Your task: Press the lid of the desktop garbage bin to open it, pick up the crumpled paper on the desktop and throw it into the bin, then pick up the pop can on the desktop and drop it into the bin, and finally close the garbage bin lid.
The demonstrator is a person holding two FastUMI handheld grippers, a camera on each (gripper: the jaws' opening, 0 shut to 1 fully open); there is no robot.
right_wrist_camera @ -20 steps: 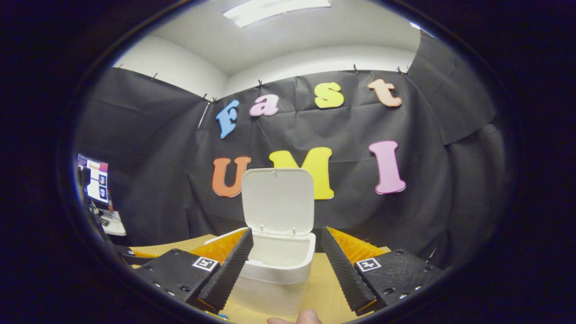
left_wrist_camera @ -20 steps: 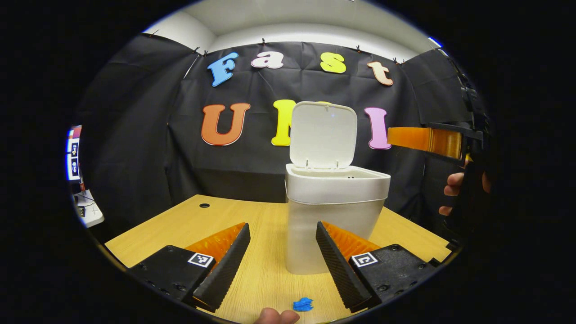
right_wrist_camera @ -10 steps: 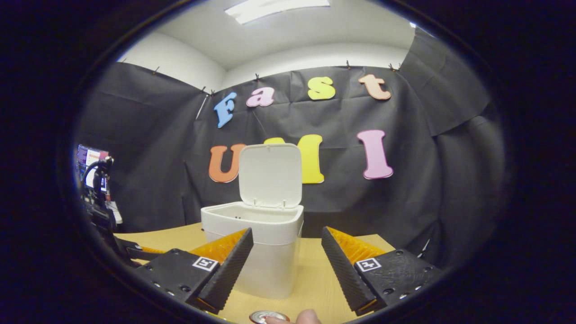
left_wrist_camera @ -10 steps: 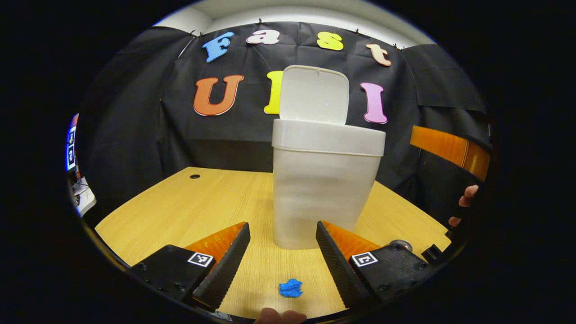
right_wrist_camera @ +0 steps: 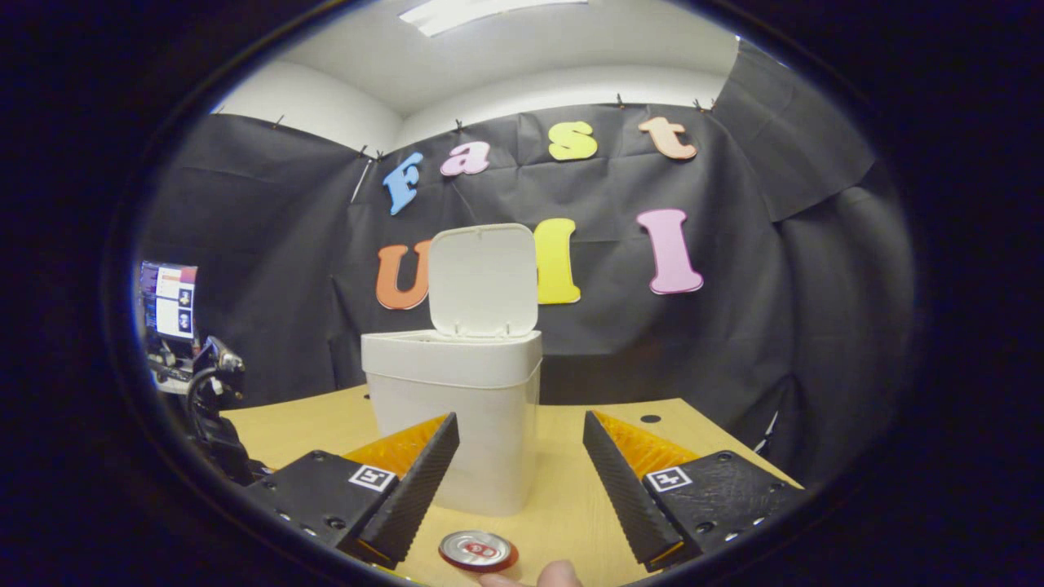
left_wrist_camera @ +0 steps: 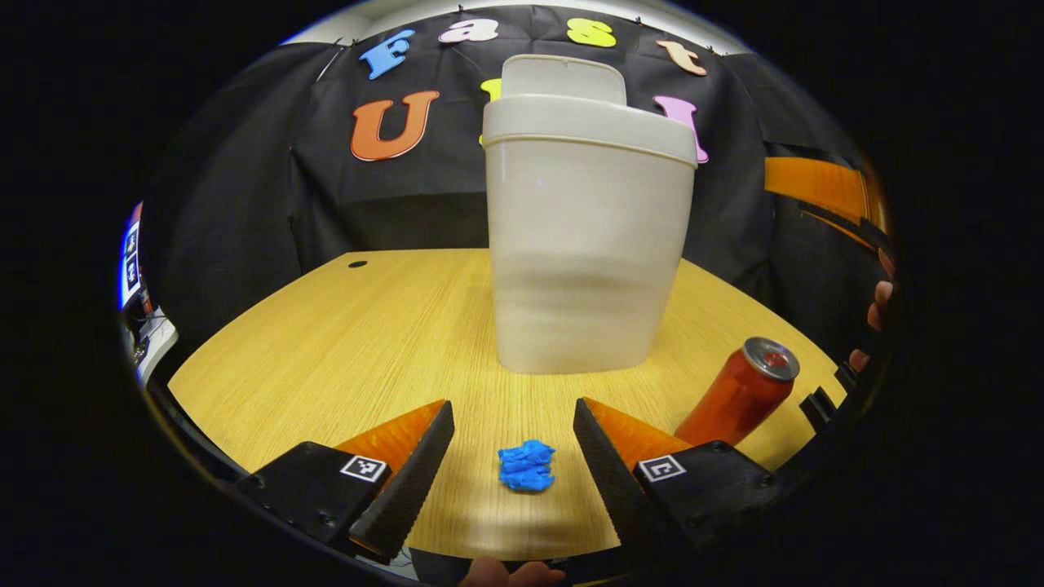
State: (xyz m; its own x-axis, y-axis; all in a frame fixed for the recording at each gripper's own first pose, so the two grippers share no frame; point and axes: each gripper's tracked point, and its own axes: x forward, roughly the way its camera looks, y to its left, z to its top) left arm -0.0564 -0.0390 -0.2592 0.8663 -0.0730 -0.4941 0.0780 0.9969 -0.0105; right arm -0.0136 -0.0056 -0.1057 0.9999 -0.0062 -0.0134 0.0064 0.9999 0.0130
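The white desktop bin (left_wrist_camera: pixel 586 236) stands on the wooden desk (left_wrist_camera: pixel 351 342) with its lid (right_wrist_camera: pixel 483 280) raised upright. A blue crumpled paper (left_wrist_camera: pixel 526 465) lies on the desk between the fingers of my open left gripper (left_wrist_camera: pixel 512 465), which hangs low over it without touching. A red pop can (left_wrist_camera: pixel 738 395) stands upright to the right of the paper, beside the bin. In the right gripper view the bin (right_wrist_camera: pixel 453 416) is ahead and left, and the can's top (right_wrist_camera: pixel 478 550) sits below my open right gripper (right_wrist_camera: pixel 520 481). The other gripper (left_wrist_camera: pixel 824 189) shows at the right edge of the left gripper view.
A cable hole (left_wrist_camera: pixel 357 264) marks the desk's far left part. A monitor and cables (right_wrist_camera: pixel 175 314) stand off the desk's left side. A person's fingers (left_wrist_camera: pixel 874 310) show at the right, holding the other gripper.
My left gripper has dropped toward the desk and closed in on the blue paper, bringing the can into view. My right gripper has lowered and drawn back from above the bin.
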